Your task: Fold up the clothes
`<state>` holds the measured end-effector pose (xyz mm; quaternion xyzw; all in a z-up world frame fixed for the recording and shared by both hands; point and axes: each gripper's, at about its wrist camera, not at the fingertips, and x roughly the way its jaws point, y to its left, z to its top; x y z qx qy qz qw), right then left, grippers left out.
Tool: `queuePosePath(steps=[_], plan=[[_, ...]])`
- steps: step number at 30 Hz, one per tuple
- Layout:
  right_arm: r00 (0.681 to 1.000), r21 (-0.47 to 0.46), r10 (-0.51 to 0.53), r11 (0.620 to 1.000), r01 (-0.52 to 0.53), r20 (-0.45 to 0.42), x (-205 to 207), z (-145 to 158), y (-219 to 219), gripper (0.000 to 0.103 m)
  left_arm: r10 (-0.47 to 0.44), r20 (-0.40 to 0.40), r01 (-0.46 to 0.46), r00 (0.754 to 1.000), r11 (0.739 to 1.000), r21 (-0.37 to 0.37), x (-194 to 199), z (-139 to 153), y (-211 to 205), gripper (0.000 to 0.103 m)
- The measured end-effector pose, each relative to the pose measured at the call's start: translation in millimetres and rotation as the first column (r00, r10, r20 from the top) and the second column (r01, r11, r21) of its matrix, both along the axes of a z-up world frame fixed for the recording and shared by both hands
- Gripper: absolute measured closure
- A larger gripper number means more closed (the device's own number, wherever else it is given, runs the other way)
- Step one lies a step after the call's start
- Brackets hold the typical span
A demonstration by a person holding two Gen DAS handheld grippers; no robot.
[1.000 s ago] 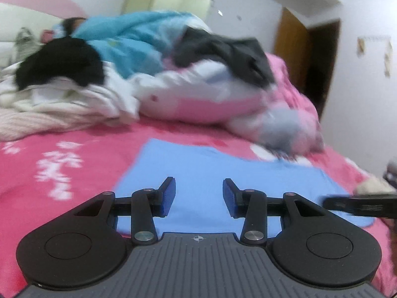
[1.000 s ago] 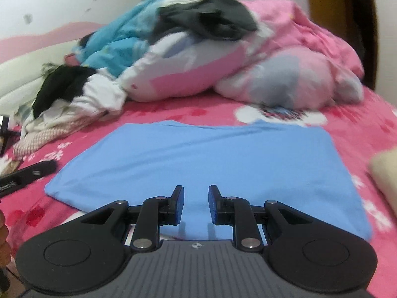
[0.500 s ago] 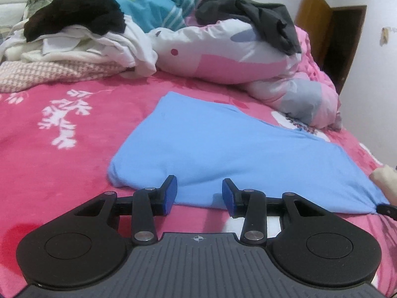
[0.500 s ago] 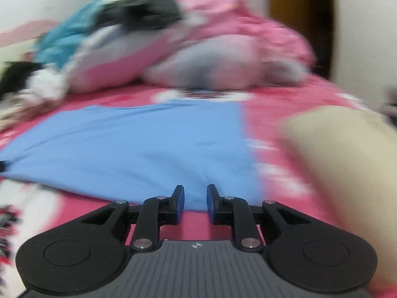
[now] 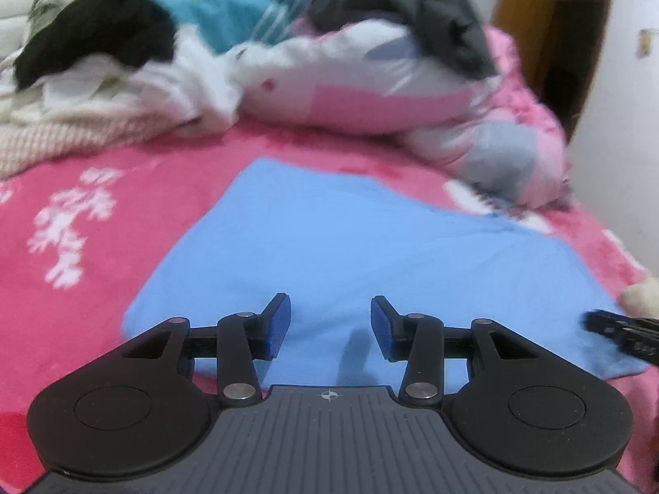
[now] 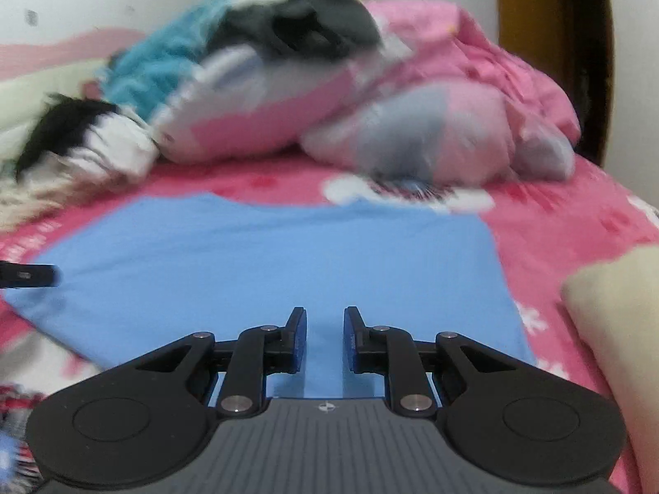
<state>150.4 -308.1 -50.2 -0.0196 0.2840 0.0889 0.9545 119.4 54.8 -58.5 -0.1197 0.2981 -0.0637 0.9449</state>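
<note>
A light blue garment (image 5: 354, 247) lies flat, folded into a broad rectangle. It spreads just ahead of the left gripper (image 5: 329, 325), its near edge under the fingertips.

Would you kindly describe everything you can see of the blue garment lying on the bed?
The blue garment is a plain light-blue piece of soft, thin-looking cloth with no print visible. It lies spread flat and fairly smooth on the pink flowered bedspread, already in a roughly rectangular shape, its edges slightly curled. The pile of bedding and clothes sits beyond it, apart. The left gripper and right gripper hover open over its near edge; neither holds it.
</note>
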Motion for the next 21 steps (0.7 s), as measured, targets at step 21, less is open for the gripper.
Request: queuePosePath(steps=[21], plan=[[0.998, 0.075, 0.041, 0.996, -0.037, -0.055, 23, -9, -4, 0.091, -0.033, -0.08, 0.039, 0.996, 0.997, 0.072, 66, -1, -20, 0.06]])
